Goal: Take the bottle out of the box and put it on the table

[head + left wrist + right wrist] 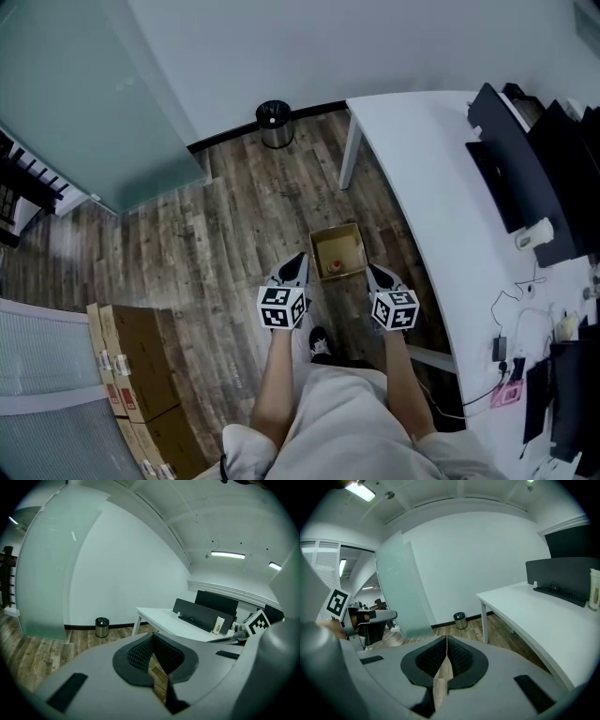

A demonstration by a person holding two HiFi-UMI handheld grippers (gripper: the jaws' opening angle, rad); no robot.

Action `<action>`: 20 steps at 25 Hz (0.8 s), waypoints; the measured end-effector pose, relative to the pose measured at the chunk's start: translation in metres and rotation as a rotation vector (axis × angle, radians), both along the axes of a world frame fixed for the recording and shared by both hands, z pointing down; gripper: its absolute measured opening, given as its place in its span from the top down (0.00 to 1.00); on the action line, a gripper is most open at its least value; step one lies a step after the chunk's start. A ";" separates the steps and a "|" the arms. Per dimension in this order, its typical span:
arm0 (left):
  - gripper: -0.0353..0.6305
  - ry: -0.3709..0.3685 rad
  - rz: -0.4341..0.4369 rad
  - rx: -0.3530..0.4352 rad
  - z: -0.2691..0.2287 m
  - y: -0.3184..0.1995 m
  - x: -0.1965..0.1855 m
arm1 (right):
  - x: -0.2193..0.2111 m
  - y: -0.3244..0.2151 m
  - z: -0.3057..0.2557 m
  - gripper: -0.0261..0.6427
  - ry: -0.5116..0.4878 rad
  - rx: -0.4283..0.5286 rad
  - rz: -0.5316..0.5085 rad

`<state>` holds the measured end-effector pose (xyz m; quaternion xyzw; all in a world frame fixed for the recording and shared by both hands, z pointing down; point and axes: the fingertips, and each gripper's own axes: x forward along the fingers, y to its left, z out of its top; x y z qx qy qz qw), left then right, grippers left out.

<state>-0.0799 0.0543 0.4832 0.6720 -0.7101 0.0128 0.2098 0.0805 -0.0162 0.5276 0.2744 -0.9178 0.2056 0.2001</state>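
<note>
An open cardboard box (337, 249) stands on the wooden floor beside the white table (422, 178). Inside it lies a small pale thing with an orange-red top (335, 266), probably the bottle. In the head view my left gripper (298, 263) hovers at the box's left edge and my right gripper (375, 273) at its right edge, both above the floor. The left gripper view shows its jaws (152, 637) meeting at the tips with nothing between them. My right gripper (446, 638) is likewise shut and empty. Neither gripper view shows the box.
A metal waste bin (274, 123) stands by the far wall. A frosted glass partition (84, 103) is at the left, stacked cardboard cartons (136, 370) at the lower left. The table bears dark screens (525, 169) and cables (511, 328). My shoe (320, 343) is behind the box.
</note>
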 end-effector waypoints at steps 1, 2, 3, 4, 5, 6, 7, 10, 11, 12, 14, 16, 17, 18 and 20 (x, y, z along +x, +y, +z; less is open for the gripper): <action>0.93 0.010 0.002 0.002 0.002 -0.001 -0.002 | -0.003 0.000 0.001 0.90 0.003 0.002 0.002; 0.93 0.026 0.003 0.006 0.004 -0.001 -0.005 | -0.005 0.000 0.002 0.90 0.007 0.005 0.001; 0.93 0.043 0.003 0.010 0.006 -0.001 -0.007 | -0.007 0.000 0.003 0.90 0.010 0.007 0.000; 0.93 0.051 0.004 0.011 0.008 -0.002 -0.010 | -0.010 0.000 0.004 0.90 0.011 0.008 0.000; 0.93 0.051 0.009 0.009 0.010 -0.004 -0.013 | -0.012 -0.001 0.005 0.90 0.013 0.009 0.000; 0.93 0.047 0.014 0.003 0.012 -0.006 -0.014 | -0.013 -0.001 0.007 0.90 0.018 0.008 -0.002; 0.93 0.047 0.017 -0.004 0.015 -0.007 -0.015 | -0.012 0.000 0.010 0.90 0.028 0.005 -0.004; 0.93 0.060 0.019 -0.016 0.022 -0.012 -0.016 | -0.009 -0.003 0.018 0.90 0.050 -0.010 -0.005; 0.93 0.063 0.021 -0.020 0.025 -0.015 -0.015 | -0.008 -0.007 0.020 0.90 0.055 -0.013 -0.005; 0.92 0.065 0.023 -0.025 0.028 -0.018 -0.014 | -0.007 -0.010 0.023 0.90 0.061 -0.016 -0.007; 0.93 0.067 0.023 -0.038 0.036 -0.023 -0.013 | -0.007 -0.016 0.029 0.90 0.070 -0.023 -0.014; 0.93 0.066 0.017 -0.049 0.042 -0.028 -0.016 | -0.010 -0.023 0.034 0.90 0.078 -0.031 -0.029; 0.93 0.064 0.014 -0.055 0.045 -0.031 -0.018 | -0.013 -0.028 0.037 0.90 0.084 -0.034 -0.038; 0.93 0.063 0.012 -0.063 0.048 -0.035 -0.021 | -0.017 -0.032 0.040 0.90 0.089 -0.038 -0.047; 0.93 0.077 0.007 -0.077 0.056 -0.040 -0.026 | -0.025 -0.041 0.047 0.90 0.099 -0.050 -0.062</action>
